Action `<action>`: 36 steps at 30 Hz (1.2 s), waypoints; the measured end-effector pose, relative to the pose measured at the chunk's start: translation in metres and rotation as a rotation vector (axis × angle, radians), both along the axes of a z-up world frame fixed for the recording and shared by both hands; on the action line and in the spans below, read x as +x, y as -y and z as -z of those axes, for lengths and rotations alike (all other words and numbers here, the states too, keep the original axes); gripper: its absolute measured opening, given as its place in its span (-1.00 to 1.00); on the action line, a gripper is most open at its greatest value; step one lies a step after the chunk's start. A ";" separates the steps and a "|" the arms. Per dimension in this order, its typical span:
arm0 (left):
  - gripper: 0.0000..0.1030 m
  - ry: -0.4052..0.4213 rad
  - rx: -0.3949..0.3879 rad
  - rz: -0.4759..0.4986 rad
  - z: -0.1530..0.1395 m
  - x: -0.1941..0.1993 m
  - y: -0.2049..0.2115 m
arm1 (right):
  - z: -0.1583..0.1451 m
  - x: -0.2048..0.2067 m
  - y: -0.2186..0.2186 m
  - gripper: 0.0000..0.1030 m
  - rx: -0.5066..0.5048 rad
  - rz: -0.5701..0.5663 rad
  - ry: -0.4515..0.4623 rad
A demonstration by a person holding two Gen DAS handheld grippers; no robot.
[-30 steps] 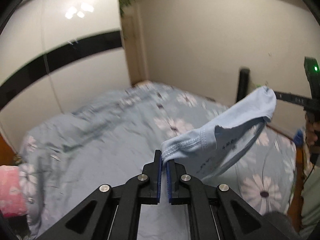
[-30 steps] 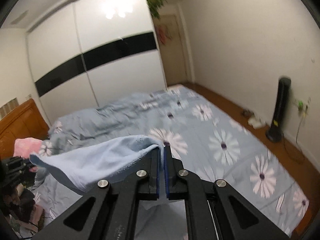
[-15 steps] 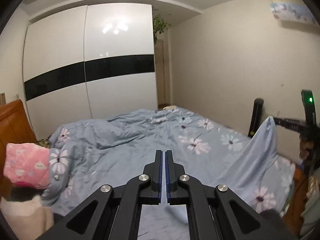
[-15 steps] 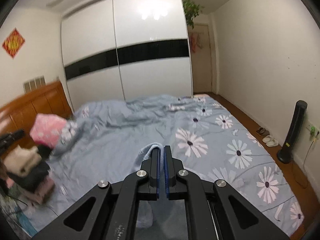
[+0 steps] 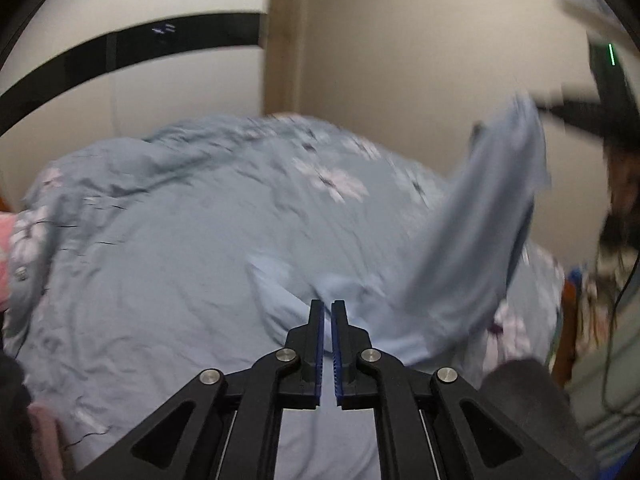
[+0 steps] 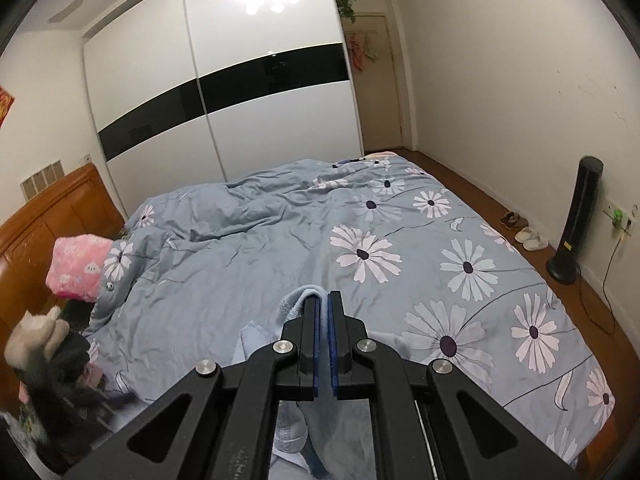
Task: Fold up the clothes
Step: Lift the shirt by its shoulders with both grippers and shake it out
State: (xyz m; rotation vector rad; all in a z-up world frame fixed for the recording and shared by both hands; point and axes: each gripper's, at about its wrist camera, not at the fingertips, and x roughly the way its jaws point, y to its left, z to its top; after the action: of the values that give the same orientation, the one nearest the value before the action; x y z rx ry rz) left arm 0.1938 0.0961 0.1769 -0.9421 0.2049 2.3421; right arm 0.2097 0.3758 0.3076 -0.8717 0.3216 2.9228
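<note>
A light blue garment [image 5: 472, 240] hangs from my right gripper at the upper right of the left wrist view, its lower end draped on the bed. My left gripper [image 5: 327, 308] is shut and holds nothing, just above the garment's lower part. In the right wrist view my right gripper [image 6: 323, 298] is shut on the garment's edge [image 6: 294, 304], and the cloth hangs down under the jaws over the bed.
The bed has a grey-blue floral duvet [image 6: 360, 248]. A pink pillow [image 6: 78, 266] and a pile of clothes [image 6: 48, 344] lie at its left by the wooden headboard. A black tower fan [image 6: 574, 220] and shoes [image 6: 524, 232] stand at the right wall.
My left gripper let go of the garment about a second ago and has dipped toward the bed. The right gripper still holds the garment up, which now hangs from it alone.
</note>
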 end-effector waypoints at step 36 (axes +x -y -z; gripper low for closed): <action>-0.97 -0.127 0.001 -0.248 0.018 -0.036 -0.058 | -0.020 -0.001 -0.028 -0.93 -0.068 -0.010 -0.036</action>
State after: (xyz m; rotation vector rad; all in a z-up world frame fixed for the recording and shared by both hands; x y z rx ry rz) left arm 0.1574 0.1544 0.1584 -0.8601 0.1437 2.6328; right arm 0.2082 0.4035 0.3272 -0.8322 0.4233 2.9557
